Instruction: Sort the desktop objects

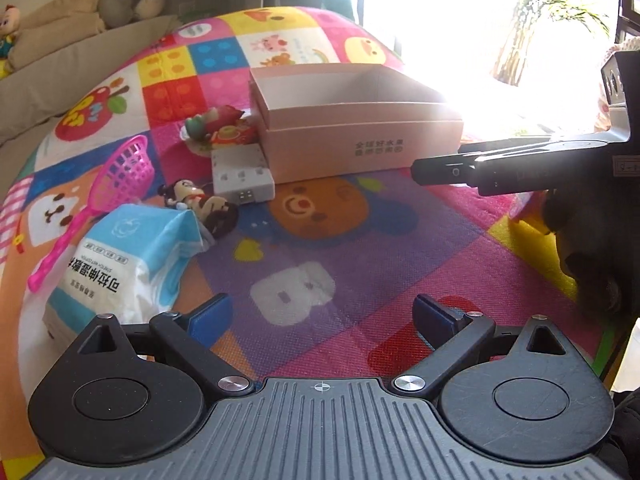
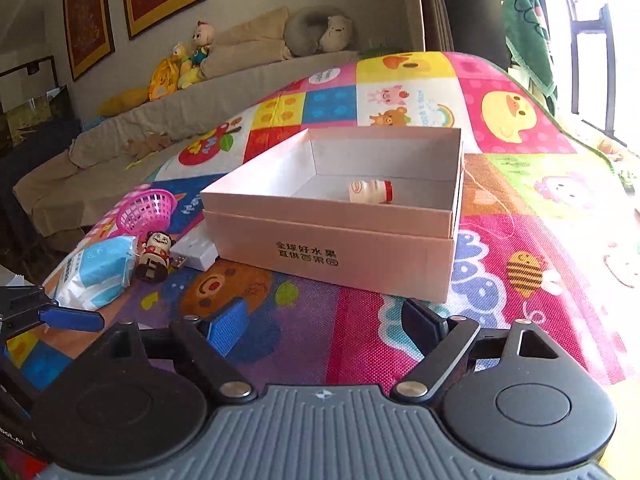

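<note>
An open pink cardboard box (image 1: 360, 136) (image 2: 332, 240) stands on the colourful play mat. Inside it a small white bottle with a red cap (image 2: 371, 191) lies on its side. Left of the box lie a white power strip (image 1: 242, 176), a cartoon figurine (image 1: 200, 208) (image 2: 154, 256), a blue-and-white tissue pack (image 1: 120, 264) (image 2: 96, 272), a pink plastic scoop (image 1: 116, 184) and toy food (image 1: 218, 128). My left gripper (image 1: 322, 316) is open over bare mat, next to the tissue pack. My right gripper (image 2: 326, 328) is open and empty, just short of the box's near wall.
The mat (image 1: 320, 240) covers a table whose right edge runs along a bright window. A sofa (image 2: 160, 120) with cushions and plush toys stands behind. The right gripper's fingers (image 1: 448, 170) reach in from the right in the left wrist view.
</note>
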A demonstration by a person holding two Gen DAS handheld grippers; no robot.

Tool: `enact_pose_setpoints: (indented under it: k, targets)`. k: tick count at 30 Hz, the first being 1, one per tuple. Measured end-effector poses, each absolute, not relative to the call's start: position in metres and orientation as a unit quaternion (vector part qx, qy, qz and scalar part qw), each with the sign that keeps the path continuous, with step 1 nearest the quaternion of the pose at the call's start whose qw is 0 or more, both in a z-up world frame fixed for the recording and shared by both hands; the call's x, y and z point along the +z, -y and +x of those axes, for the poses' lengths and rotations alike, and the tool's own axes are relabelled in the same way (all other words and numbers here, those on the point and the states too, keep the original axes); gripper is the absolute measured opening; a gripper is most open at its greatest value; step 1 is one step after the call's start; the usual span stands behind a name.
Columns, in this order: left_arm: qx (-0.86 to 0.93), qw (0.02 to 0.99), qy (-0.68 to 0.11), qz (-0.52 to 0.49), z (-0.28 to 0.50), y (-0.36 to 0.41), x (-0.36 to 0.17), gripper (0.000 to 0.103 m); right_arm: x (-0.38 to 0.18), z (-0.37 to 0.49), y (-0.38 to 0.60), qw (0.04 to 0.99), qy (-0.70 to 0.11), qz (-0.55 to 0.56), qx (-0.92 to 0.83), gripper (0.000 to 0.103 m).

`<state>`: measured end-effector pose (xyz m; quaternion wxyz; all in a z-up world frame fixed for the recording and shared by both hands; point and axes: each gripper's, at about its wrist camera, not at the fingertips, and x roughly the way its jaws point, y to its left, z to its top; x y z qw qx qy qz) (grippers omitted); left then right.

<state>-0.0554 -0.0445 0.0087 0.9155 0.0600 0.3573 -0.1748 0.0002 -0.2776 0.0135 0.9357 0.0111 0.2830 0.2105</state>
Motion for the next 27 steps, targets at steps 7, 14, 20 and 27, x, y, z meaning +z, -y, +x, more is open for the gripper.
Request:
enact_pose_setpoints:
  k: [7, 14, 20, 27]
  targets:
    - [-0.173, 0.914, -0.363, 0.058, -0.053, 0.047, 0.007, 0.100, 0.014, -0.016, 0.256, 0.936, -0.256, -0.056, 0.233, 0.090]
    - [-0.167, 0.916, -0.362, 0.055, -0.053, 0.045, 0.009, 0.101, 0.014, -0.016, 0.257, 0.936, -0.258, -0.049, 0.233, 0.091]
    - [-0.160, 0.919, -0.357, 0.051, -0.054, 0.042, 0.013, 0.101, 0.023, -0.045, 0.260, 0.933, -0.239, -0.042, 0.266, 0.091]
    - [-0.159, 0.920, -0.355, 0.043, -0.053, 0.039, 0.015, 0.101, 0.040, -0.078, 0.288, 0.953, -0.217, -0.067, 0.200, 0.098]
